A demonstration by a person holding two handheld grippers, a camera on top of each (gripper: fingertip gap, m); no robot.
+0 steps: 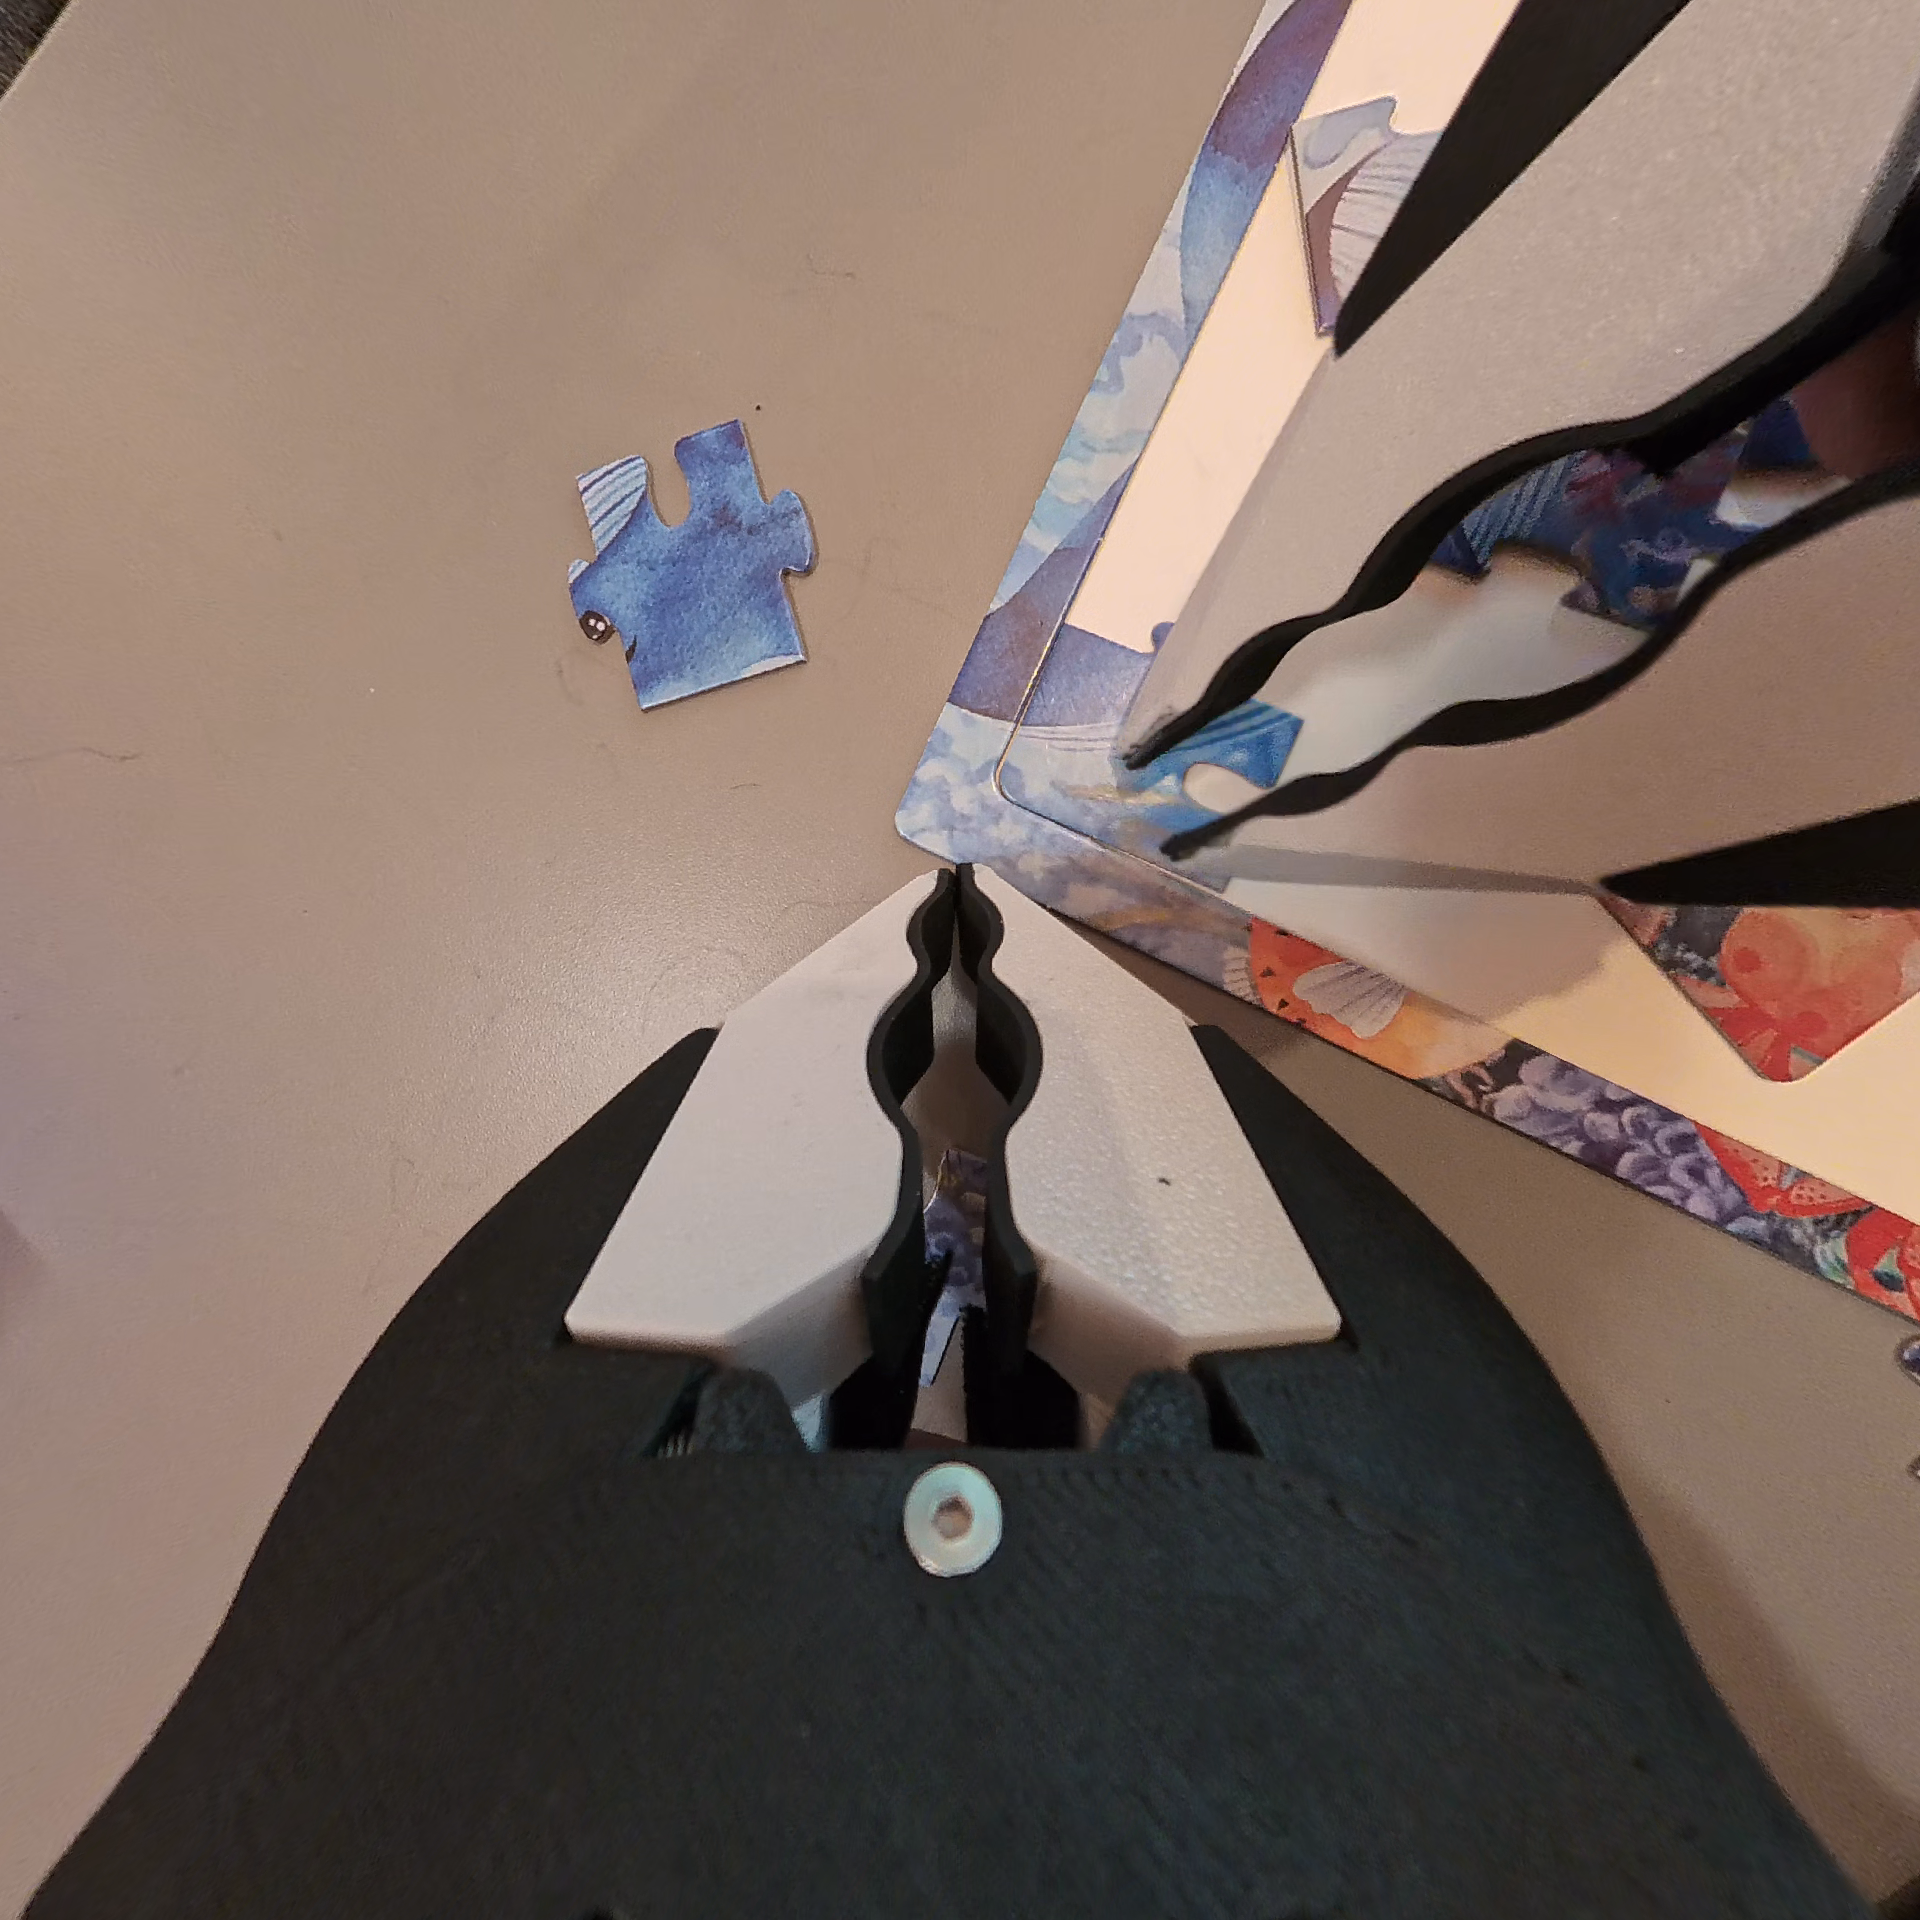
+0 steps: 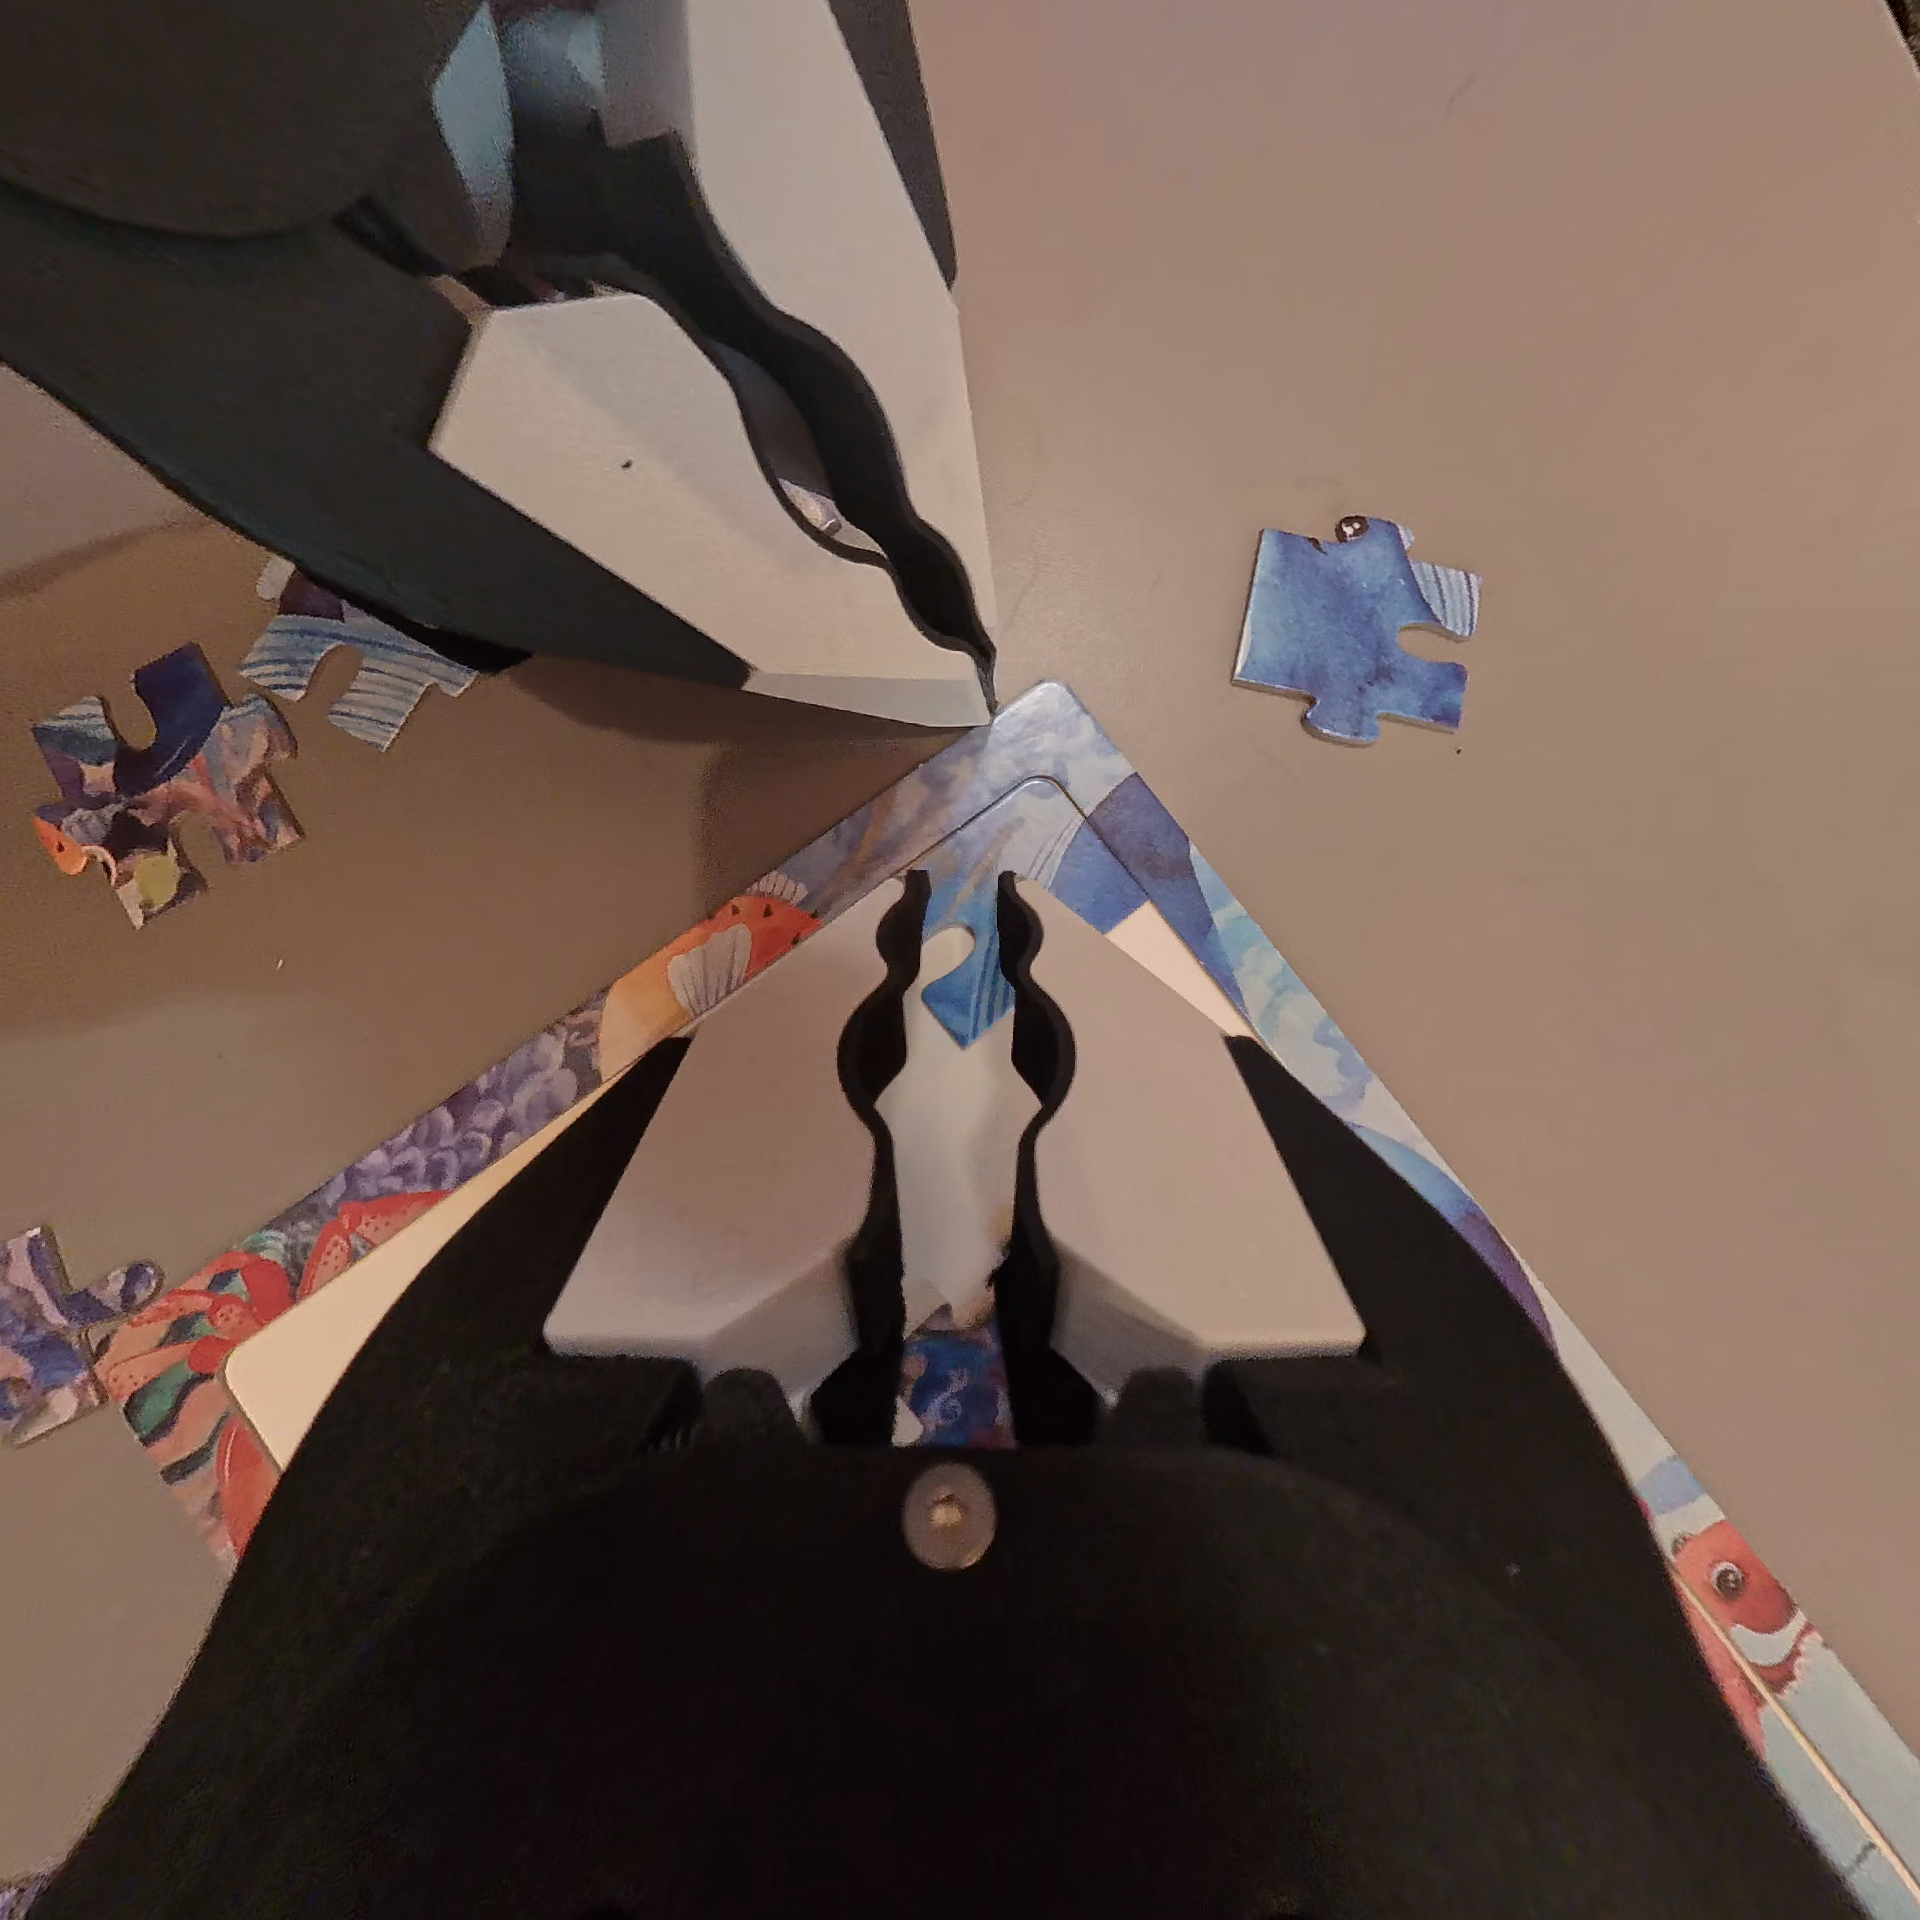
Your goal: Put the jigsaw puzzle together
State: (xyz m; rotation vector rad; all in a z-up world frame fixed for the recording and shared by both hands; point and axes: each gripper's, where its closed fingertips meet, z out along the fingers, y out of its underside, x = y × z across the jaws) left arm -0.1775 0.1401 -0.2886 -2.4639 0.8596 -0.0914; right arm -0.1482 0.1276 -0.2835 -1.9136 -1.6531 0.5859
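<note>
The puzzle frame (image 1: pixel 1049 582) lies on the tan table, with a blue and orange sea-picture border (image 2: pixel 1174 862). A blue corner piece (image 2: pixel 961 1003) lies in the frame's near corner and also shows in the left wrist view (image 1: pixel 1262 732). My right gripper (image 2: pixel 961 883) hovers over it, narrowly open and empty, its fingertips either side of the piece; it reaches in from the right in the left wrist view (image 1: pixel 1151 800). My left gripper (image 1: pixel 956 873) is shut, its tips at the frame's outer corner (image 2: pixel 987 675). A loose blue piece (image 1: pixel 691 566) lies apart on the table (image 2: pixel 1351 634).
More pieces sit inside the frame: a pale one (image 1: pixel 1351 177), dark blue ones (image 1: pixel 1621 540) and an orange one (image 1: pixel 1787 997). Loose pieces lie outside the frame: a dark multicoloured one (image 2: pixel 156 790), a striped blue one (image 2: pixel 353 655) and one at the edge (image 2: pixel 52 1320). My left and right fingertips are right by each other. The left tips stand about 8 cm off the loose blue piece (image 1: pixel 691 566). It turns up in the right wrist view (image 2: pixel 1358 630) as well.
</note>
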